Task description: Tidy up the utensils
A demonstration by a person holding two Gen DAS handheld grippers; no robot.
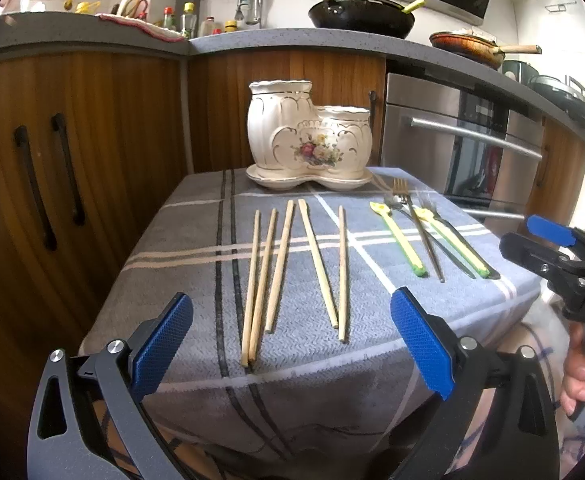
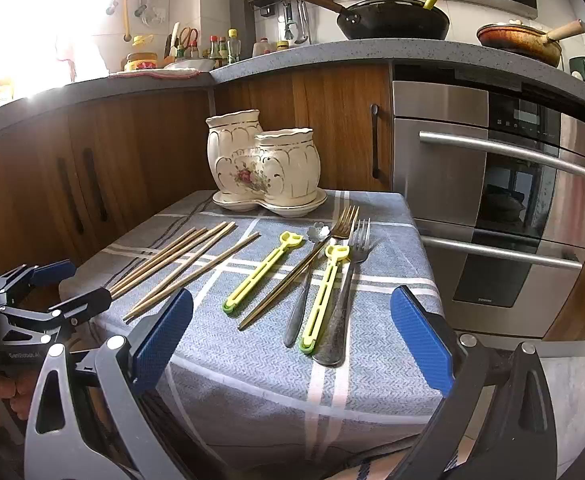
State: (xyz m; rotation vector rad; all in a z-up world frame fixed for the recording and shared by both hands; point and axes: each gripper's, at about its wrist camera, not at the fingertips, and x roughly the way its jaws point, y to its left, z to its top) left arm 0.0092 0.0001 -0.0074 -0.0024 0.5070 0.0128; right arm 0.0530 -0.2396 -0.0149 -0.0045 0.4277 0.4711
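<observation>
Several wooden chopsticks (image 1: 280, 264) lie side by side on the grey checked cloth (image 1: 196, 240), in front of a cream ceramic two-pot utensil holder (image 1: 308, 136) with a flower print at the table's far edge. To their right lie two yellow-green utensils (image 1: 400, 240), a gold fork (image 1: 420, 232) and a silver fork (image 2: 344, 292). My left gripper (image 1: 292, 344) is open and empty above the table's near edge, just short of the chopsticks. My right gripper (image 2: 292, 340) is open and empty, in front of the forks. The holder (image 2: 264, 164) and chopsticks (image 2: 180, 264) also show in the right wrist view.
Wooden cabinets (image 1: 72, 152) stand behind and to the left of the small table. A steel oven (image 2: 504, 208) is at the right. The counter above carries a black wok (image 1: 360, 16), a pan (image 1: 468, 46) and bottles.
</observation>
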